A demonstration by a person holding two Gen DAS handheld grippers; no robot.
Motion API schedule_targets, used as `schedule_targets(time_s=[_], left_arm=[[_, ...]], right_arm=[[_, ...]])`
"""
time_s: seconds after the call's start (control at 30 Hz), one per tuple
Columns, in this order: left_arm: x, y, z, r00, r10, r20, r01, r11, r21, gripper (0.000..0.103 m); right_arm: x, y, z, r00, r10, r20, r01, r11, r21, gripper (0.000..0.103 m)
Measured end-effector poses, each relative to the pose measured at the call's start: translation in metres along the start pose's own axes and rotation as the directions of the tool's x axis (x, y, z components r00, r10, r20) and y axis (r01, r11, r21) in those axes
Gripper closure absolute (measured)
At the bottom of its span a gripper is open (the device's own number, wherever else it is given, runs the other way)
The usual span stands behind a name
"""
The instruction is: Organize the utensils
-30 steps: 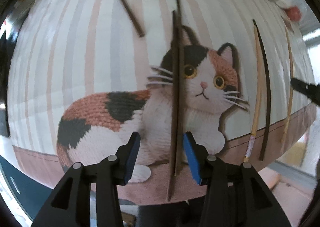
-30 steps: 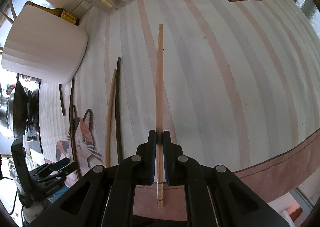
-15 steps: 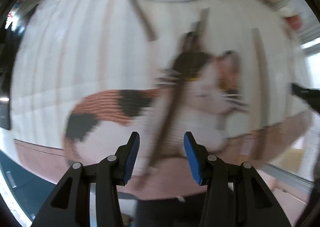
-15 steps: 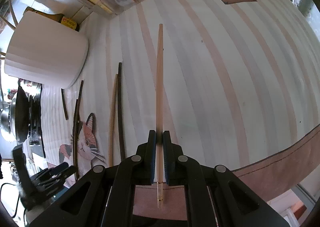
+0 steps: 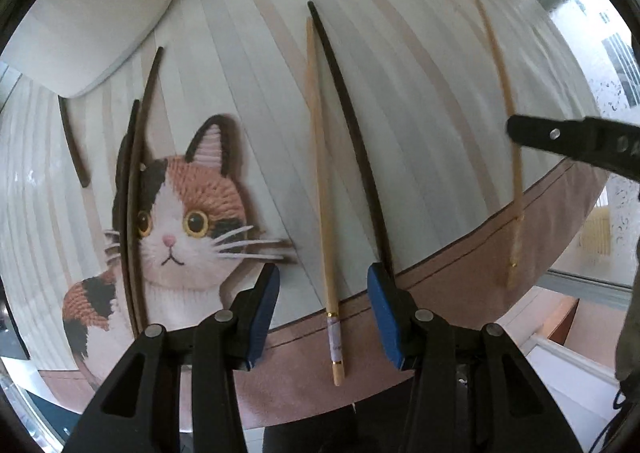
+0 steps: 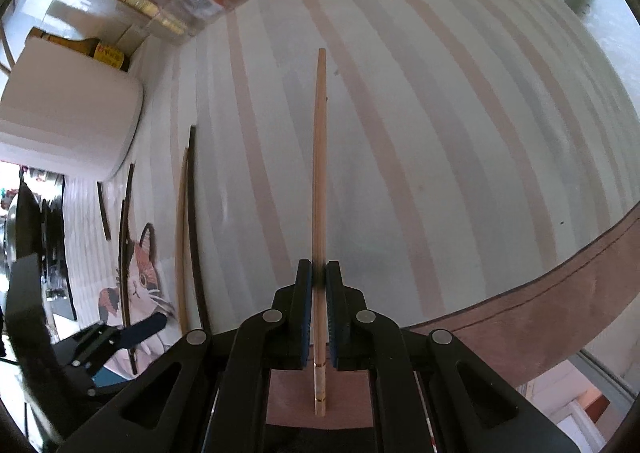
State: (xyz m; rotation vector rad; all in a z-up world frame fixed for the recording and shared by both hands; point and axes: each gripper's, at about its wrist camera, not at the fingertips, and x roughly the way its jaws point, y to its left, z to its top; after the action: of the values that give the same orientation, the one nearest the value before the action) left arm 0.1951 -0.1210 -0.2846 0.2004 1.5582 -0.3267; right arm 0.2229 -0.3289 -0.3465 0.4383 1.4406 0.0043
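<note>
**Striped cloth, chopsticks in rows**

Striped tablecloth (image 5: 248, 65) with a calico cat print (image 5: 188, 221) covers the table; a white container (image 5: 88, 13) stands at its far left. Left gripper (image 5: 323, 317) hangs over the cloth with its jaws apart, empty, a light bamboo chopstick (image 5: 320, 157) and a dark chopstick (image 5: 356, 145) lying between and beneath them. Right gripper (image 6: 319, 293) is clamped on a pale wooden chopstick (image 6: 319, 173). Three more dark chopsticks (image 5: 134, 189) lie by the cat.
</note>
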Motion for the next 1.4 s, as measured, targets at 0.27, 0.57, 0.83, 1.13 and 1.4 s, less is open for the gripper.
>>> schedule_targets(time_s=[0.27, 0.57, 0.83, 1.13, 1.4], left_arm=[[0.000, 0.006, 0.008, 1.000, 0.015, 0.016, -0.015, 1.000, -0.007, 0.075], [-0.006, 0.009, 0.027, 0.999, 0.045, 0.013, -0.045, 0.999, -0.002, 0.098], [-0.008, 0.010, 0.038, 0.998, 0.060, -0.015, -0.060, 0.998, -0.001, 0.091], [-0.012, 0.007, 0.044, 0.997, 0.067, 0.048, -0.058, 0.985, -0.163, 0.084], [-0.012, 0.001, 0.057, 0.995, 0.104, -0.001, -0.104, 0.988, -0.118, 0.082]], right_arm=[[0.000, -0.005, 0.005, 1.000, 0.009, 0.002, -0.009, 1.000, 0.017, 0.096], [0.014, 0.006, 0.007, 0.997, -0.041, -0.072, 0.037, 0.998, -0.045, 0.096], [0.018, 0.013, 0.016, 0.988, -0.068, -0.135, 0.055, 0.994, -0.096, 0.096], [0.013, 0.000, 0.007, 0.984, -0.080, -0.162, 0.068, 0.994, -0.084, 0.088], [0.001, -0.011, -0.007, 0.990, -0.053, -0.129, 0.047, 0.998, -0.048, 0.065]])
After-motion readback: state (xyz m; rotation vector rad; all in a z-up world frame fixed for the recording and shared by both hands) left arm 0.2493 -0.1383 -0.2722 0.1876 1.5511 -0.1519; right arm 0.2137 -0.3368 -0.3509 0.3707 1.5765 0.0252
